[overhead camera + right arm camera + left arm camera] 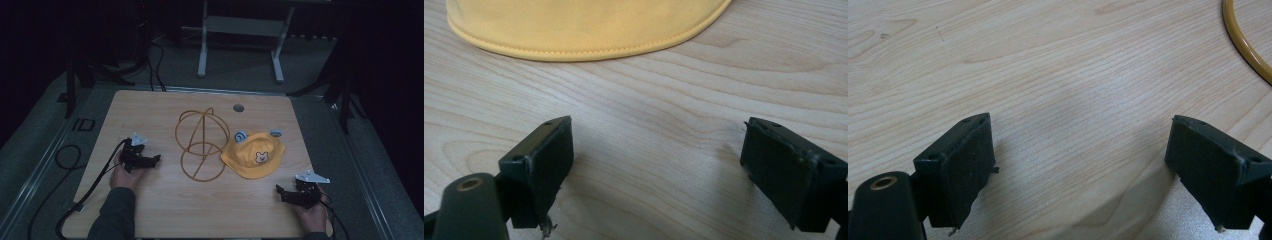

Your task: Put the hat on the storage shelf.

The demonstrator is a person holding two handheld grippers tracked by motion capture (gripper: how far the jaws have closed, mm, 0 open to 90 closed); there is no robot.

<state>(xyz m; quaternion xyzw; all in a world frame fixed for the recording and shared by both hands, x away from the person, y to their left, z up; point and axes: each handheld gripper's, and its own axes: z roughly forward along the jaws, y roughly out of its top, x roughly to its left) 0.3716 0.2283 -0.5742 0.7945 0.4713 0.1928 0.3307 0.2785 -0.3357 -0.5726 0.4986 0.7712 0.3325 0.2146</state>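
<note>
Both grippers rest spread and empty on the wooden surface (150, 200), the left gripper (156, 159) near the wire stand (201, 145), the right gripper (279, 191) just below the yellow hat (254, 156), probably waiting to begin.

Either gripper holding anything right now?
No. The left gripper and right gripper are both open over bare table, nothing between the jaws.
</note>
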